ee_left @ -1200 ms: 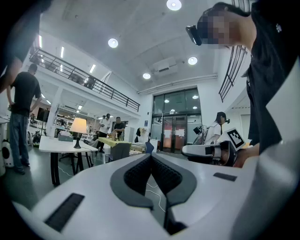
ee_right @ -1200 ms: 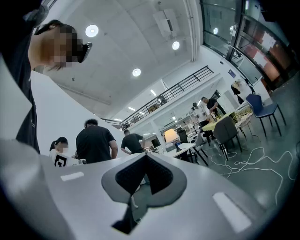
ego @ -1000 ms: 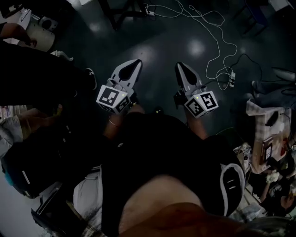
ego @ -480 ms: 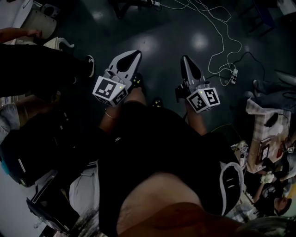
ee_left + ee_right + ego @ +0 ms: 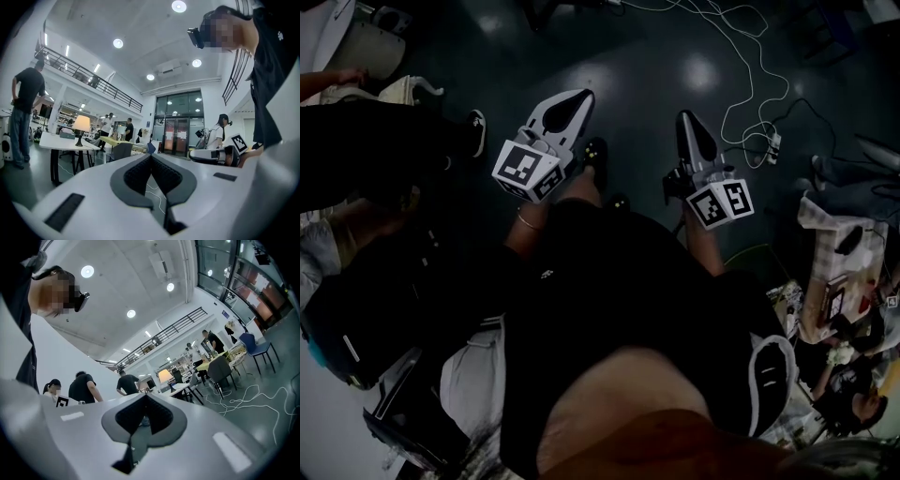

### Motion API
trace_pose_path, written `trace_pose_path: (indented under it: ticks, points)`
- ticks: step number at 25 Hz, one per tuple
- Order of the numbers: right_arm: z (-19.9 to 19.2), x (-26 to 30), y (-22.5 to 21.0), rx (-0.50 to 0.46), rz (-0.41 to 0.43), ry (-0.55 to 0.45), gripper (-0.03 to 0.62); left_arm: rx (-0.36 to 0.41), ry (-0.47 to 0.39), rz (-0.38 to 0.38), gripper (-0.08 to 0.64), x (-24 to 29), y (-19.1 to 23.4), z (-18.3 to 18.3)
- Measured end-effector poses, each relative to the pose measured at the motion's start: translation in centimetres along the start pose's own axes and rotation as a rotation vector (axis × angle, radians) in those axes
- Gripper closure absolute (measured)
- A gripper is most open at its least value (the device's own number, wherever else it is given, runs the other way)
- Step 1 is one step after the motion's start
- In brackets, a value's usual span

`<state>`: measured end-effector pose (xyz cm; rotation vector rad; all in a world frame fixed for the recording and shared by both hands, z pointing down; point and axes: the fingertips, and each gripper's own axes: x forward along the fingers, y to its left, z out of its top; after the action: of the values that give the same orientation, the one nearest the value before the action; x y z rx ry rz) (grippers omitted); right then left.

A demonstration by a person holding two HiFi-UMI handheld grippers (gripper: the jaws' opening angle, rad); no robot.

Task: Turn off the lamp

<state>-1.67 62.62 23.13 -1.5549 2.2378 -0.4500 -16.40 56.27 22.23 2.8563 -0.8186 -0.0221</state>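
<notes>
The lamp (image 5: 81, 124) is lit, with a pale shade and a dark base. It stands far off on a white table (image 5: 56, 142) at the left of the left gripper view. In the right gripper view the lamp (image 5: 164, 376) shows small and distant near the middle. My left gripper (image 5: 151, 157) is shut with nothing between its jaws, and it points level across the room. My right gripper (image 5: 144, 395) is shut and empty too. In the head view both grippers, left (image 5: 577, 95) and right (image 5: 685, 116), hover over the dark floor, far from the lamp.
White cables (image 5: 750, 84) and a power strip (image 5: 772, 145) lie on the floor ahead right. A cluttered table (image 5: 844, 272) is at the right. A person (image 5: 23, 117) stands by the lamp table, others (image 5: 84, 387) further off. Chairs (image 5: 220, 371) and yellow tables fill the hall.
In the head view my left gripper has shifted a little forward and to the right. The right gripper has hardly moved. Both stay shut.
</notes>
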Motion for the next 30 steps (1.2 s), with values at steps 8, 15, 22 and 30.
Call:
trace_pose_path:
  ticks: [8, 15, 22, 30]
  points:
    - [0.7, 4.5, -2.3, -0.01, -0.03, 0.004, 0.592, -0.009, -0.012, -0.048, 0.552, 4.0, 4.1, 0.7]
    - [2.2, 9.3, -4.3, -0.033, -0.058, -0.018, 0.592, -0.019, -0.033, -0.111, 0.552, 9.5, 8.4, 2.0]
    - [3.0, 14.1, -6.4, -0.033, -0.091, -0.019, 0.592, -0.034, -0.036, -0.152, 0.552, 13.0, 12.4, 3.2]
    - [2.8, 20.1, -6.9, -0.03, -0.069, -0.005, 0.592, -0.027, -0.054, -0.12, 0.552, 14.3, 18.2, 4.4]
